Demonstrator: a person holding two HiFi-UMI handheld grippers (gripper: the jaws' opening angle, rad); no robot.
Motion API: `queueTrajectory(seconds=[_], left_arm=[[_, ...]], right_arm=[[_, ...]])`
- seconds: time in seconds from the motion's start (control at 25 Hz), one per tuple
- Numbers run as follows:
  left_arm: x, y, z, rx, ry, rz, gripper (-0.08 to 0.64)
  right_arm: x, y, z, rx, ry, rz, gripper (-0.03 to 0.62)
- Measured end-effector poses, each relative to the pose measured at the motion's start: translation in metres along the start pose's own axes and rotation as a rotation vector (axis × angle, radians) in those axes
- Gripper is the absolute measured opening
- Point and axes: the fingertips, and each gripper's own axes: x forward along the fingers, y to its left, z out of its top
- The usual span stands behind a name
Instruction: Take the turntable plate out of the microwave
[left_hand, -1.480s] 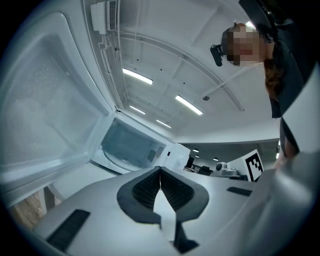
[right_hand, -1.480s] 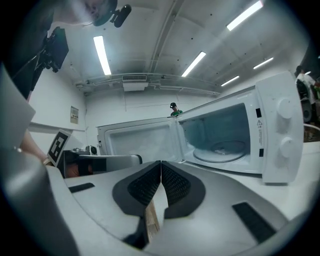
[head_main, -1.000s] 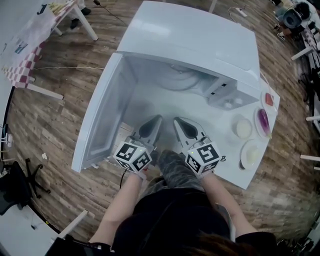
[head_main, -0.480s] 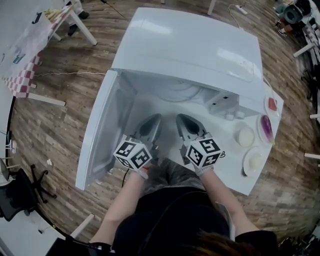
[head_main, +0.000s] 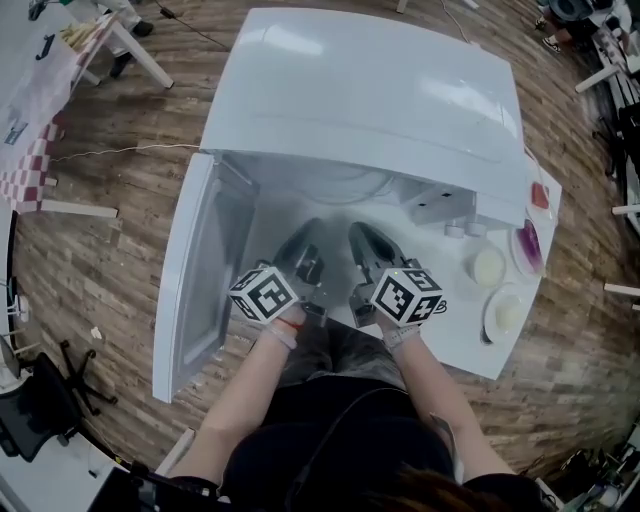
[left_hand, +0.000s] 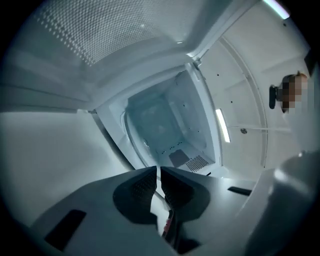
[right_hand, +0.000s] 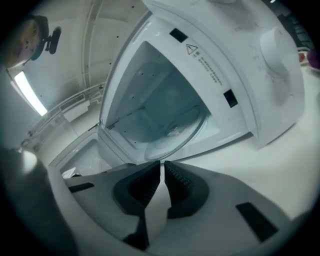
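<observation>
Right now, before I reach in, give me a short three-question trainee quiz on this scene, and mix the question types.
1. True or false: the door of the white microwave stands open, swung to the left in the head view.
2. Where is the clear round glass turntable plate? A, inside the microwave; B, on the wooden floor; C, on top of the microwave.
3. Fill in: the jaws of the grey left gripper and the grey right gripper are both ____, with nothing between them.

Key: 1 true; 2 A; 3 shut.
</observation>
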Motion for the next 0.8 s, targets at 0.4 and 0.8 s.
queueTrajectory(seconds=[0.4,0.8], left_arm=[[0.011,0.005,-0.02,0.419,0.205,0.062,0.016],[0.016,0.02,-0.007,0.456,0.202,0.131,0.127]], right_arm=[[0.026,-0.017,0.014,0.333,-0.082,0.016,0.12],[0.048,-0.03,0.02,0.635,-0.163,0.031,0.129]])
